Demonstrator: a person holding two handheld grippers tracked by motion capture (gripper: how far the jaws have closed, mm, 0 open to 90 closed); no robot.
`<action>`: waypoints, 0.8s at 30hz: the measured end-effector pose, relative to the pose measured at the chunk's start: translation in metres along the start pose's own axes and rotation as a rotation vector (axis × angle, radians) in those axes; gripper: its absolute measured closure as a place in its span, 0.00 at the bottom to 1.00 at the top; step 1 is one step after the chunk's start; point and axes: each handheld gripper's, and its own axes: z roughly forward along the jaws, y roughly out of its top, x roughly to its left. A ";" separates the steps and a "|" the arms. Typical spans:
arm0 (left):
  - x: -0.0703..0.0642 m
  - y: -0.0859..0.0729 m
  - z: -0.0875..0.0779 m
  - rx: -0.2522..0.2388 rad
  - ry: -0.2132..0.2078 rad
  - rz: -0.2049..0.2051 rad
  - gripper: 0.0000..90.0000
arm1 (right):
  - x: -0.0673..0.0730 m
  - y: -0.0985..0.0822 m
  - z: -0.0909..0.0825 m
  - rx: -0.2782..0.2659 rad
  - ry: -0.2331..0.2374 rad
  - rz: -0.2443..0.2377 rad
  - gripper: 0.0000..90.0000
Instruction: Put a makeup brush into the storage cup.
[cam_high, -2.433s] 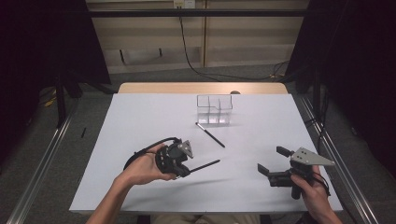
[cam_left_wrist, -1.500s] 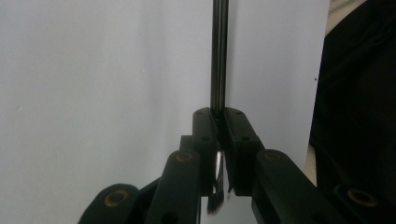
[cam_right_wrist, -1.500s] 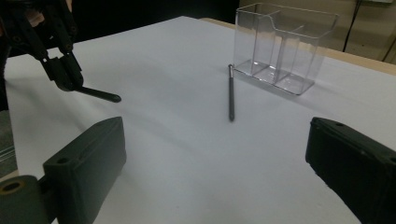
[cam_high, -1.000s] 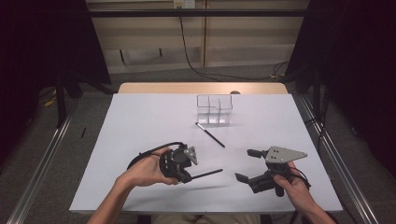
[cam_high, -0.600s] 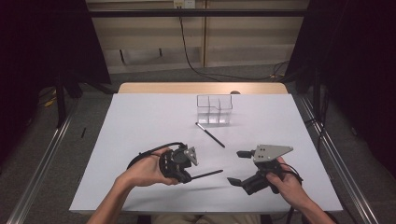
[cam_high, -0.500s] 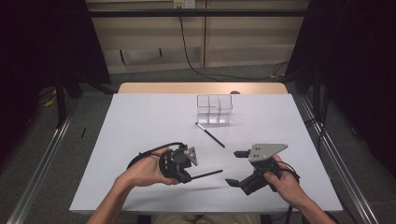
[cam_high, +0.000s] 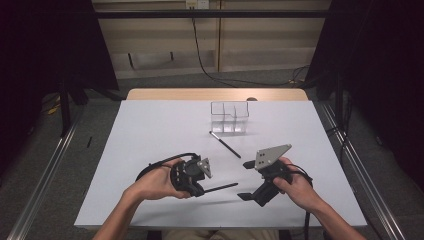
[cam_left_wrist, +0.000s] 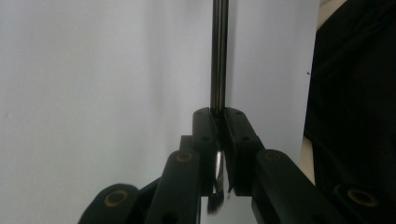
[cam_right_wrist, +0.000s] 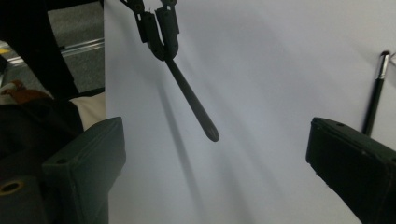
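My left gripper (cam_high: 200, 190) is shut on a thin black brush (cam_high: 220, 188) and holds it just above the white table cover, its handle pointing right. In the left gripper view the handle (cam_left_wrist: 218, 56) runs straight out from the closed jaws, with the bristle end behind them. My right gripper (cam_high: 247, 180) stands open just right of the handle's free end. In the right gripper view that end (cam_right_wrist: 191, 102) hangs between and ahead of the wide-apart fingers (cam_right_wrist: 93, 158). A second black brush (cam_high: 225, 144) lies on the table in front of a clear compartment box (cam_high: 229, 116).
The white cover (cam_high: 165, 125) spans the table, with a strip of bare wood (cam_high: 215, 94) at its far edge. Metal rails (cam_high: 50, 170) run along both sides on the floor. A dark cable (cam_high: 155, 167) loops from the left gripper.
My right gripper has moved left across the table and slightly up, toward the free end of the held brush. The left gripper and its brush have stayed still.
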 end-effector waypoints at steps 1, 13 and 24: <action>-0.001 0.000 0.000 -0.003 0.001 -0.006 0.93 | -0.001 0.001 0.001 0.015 0.009 -0.004 0.05; -0.001 0.000 0.001 0.020 0.006 0.012 0.93 | -0.003 0.008 0.019 0.172 0.074 -0.037 0.04; -0.002 0.001 0.003 0.017 0.004 0.004 0.93 | -0.007 0.025 0.027 0.279 0.128 -0.057 0.04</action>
